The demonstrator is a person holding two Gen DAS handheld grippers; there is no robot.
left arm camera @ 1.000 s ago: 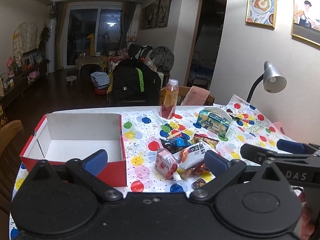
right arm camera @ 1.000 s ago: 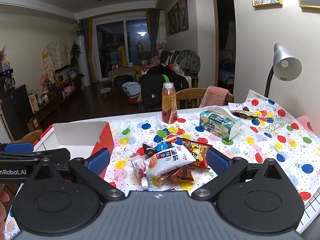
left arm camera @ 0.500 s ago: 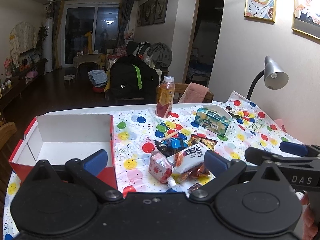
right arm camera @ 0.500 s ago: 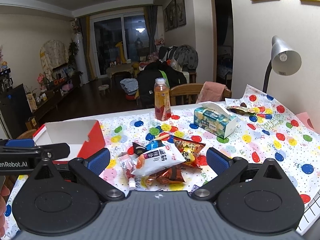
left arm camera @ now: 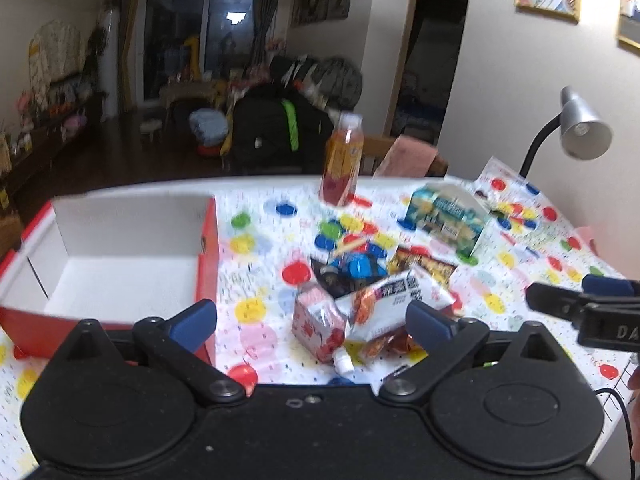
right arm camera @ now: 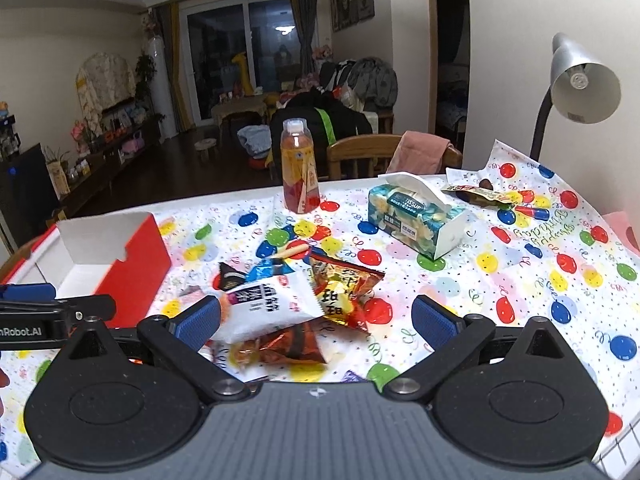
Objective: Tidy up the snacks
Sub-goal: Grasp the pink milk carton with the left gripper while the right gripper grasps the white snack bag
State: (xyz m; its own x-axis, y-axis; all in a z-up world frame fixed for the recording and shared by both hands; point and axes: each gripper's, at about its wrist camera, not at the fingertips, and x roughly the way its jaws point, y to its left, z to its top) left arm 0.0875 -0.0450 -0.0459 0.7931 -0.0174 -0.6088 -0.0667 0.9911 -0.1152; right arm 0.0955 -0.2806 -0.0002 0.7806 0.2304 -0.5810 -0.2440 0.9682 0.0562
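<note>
Both hand-held grippers, left (left arm camera: pixel 312 318) and right (right arm camera: pixel 316 320), hang spread and empty above the snacks (right arm camera: pixel 292 304), light crinkly packets probably best pinched at a sealed edge.

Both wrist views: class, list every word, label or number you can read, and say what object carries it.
"TISSUE", partly legible: tissue box.
"nRobot.AI", cut off by the picture's edge: left gripper body, seen in the right wrist view.
"DA", cut off: right gripper body, seen in the left wrist view.
"Happy Birthday", faint: tablecloth.
Chinese characters, not legible to me: white snack packet, orange snack bag.
Bottle label: too small.
</note>
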